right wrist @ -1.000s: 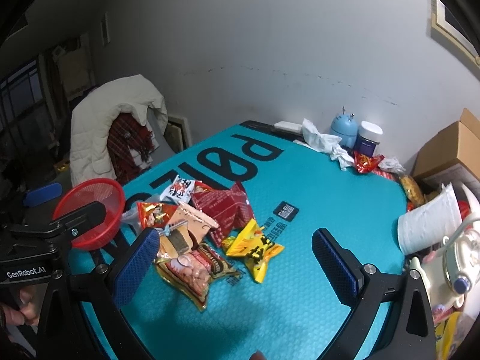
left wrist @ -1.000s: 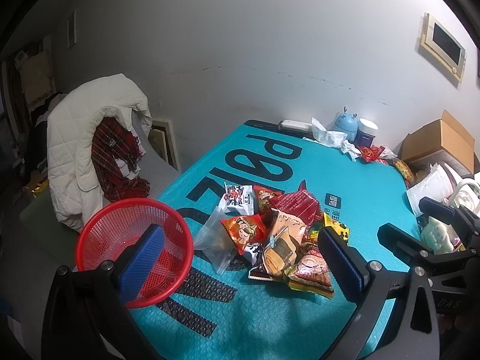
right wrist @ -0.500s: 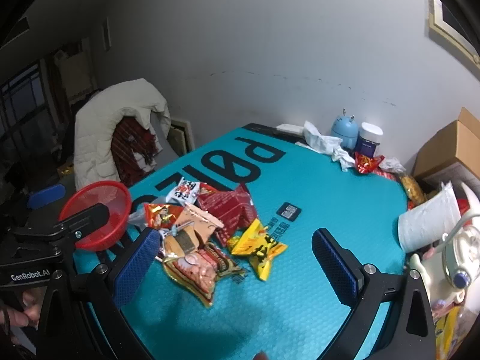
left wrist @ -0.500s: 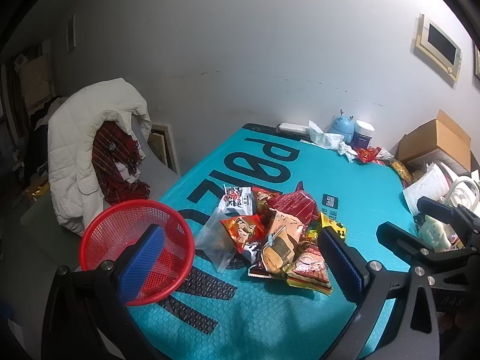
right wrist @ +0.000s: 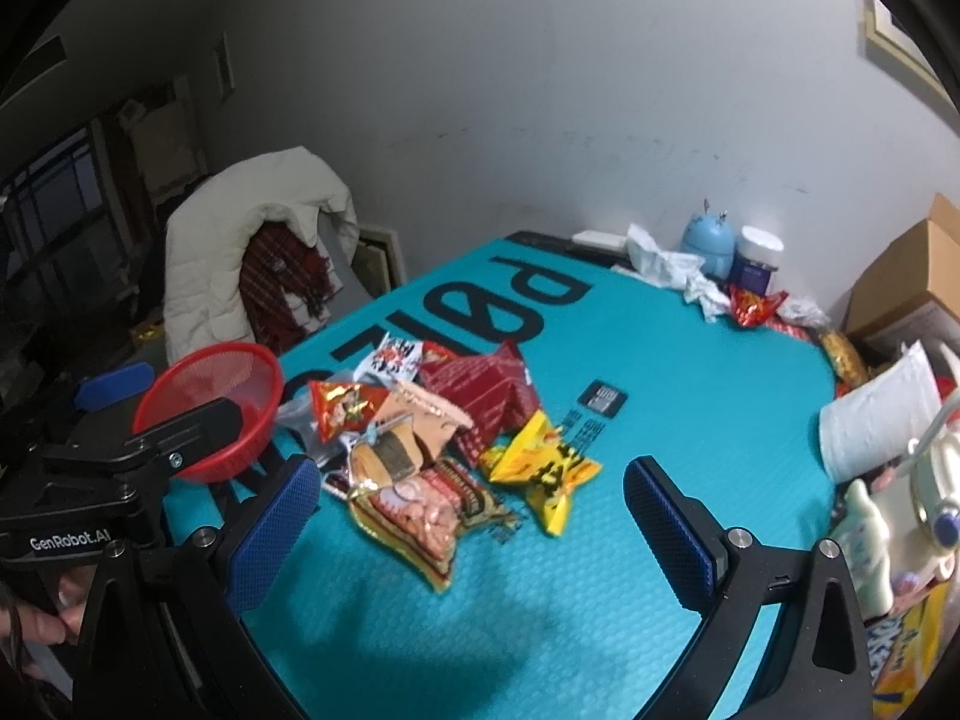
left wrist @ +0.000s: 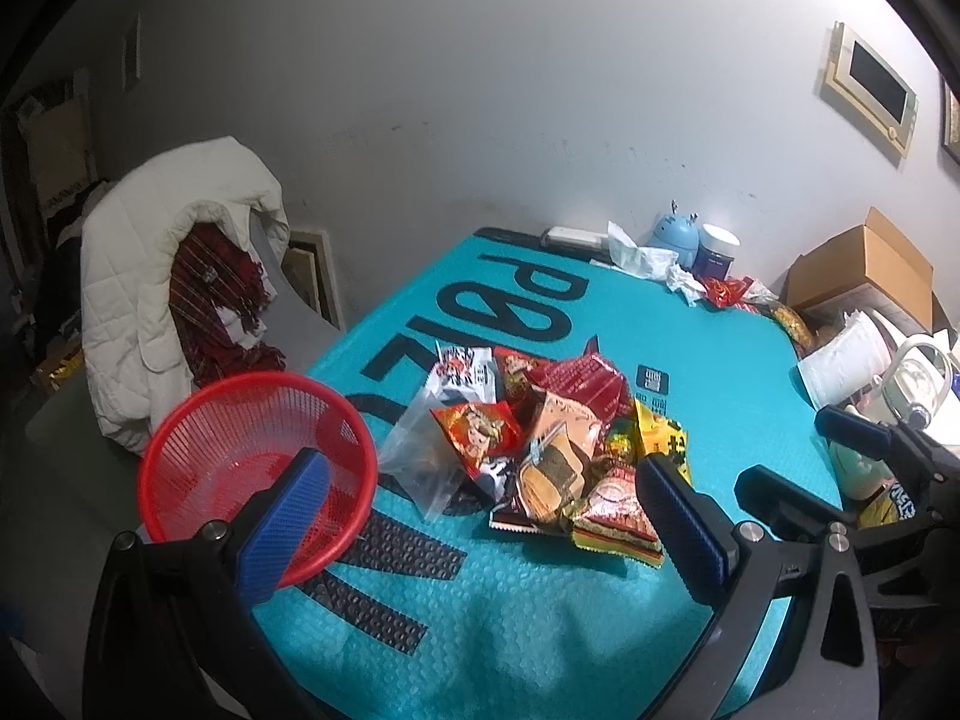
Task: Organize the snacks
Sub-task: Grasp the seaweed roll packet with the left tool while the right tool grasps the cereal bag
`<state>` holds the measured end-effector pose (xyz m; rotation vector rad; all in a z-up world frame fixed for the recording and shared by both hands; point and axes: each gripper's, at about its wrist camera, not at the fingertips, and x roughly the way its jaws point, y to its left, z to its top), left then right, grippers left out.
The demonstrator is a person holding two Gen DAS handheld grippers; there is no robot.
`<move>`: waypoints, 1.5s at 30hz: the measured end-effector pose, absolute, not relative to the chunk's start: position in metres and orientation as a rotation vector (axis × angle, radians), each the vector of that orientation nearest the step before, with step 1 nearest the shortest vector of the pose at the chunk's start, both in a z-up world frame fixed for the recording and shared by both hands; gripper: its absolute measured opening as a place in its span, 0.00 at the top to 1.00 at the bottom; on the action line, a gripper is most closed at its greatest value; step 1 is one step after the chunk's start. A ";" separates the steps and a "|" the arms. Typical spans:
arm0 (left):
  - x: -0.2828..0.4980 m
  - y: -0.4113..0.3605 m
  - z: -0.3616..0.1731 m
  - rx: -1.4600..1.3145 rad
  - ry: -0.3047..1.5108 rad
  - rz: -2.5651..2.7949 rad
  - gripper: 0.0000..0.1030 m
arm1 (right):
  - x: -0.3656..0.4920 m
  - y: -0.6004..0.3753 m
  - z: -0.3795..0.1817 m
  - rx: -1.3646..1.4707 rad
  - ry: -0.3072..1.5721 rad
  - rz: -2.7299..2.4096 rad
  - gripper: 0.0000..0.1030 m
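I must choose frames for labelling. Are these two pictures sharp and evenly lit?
Left wrist view: sharp on the snack pile, dark fisheye corners, straight lines bent. Right wrist view: softer, the kettle at the right edge is smeared; a dim shadow lies on the teal mat.

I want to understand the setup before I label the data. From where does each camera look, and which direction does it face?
Left wrist: sits on the left gripper, looks forward over the red basket and snack pile toward the wall; its two open blue fingers show, and the right gripper at the right edge.
Right wrist: sits on the right gripper, faces the same pile from further right; its open fingers show, plus the left gripper and a hand.
Shared: basket, snack pile, teal mat.
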<state>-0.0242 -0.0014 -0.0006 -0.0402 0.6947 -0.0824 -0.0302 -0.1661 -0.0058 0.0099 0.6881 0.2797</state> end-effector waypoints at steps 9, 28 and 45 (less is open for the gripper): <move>-0.017 0.003 -0.028 -0.035 0.761 -0.090 0.00 | -0.023 -0.163 -0.040 0.054 0.789 0.306 0.00; 0.006 0.041 -0.066 -0.057 0.832 -0.019 0.00 | 0.030 -0.140 -0.078 0.159 0.917 0.310 0.14; 0.018 0.022 -0.071 -0.054 0.840 -0.135 0.00 | 0.033 -0.147 -0.108 0.200 1.024 0.324 0.47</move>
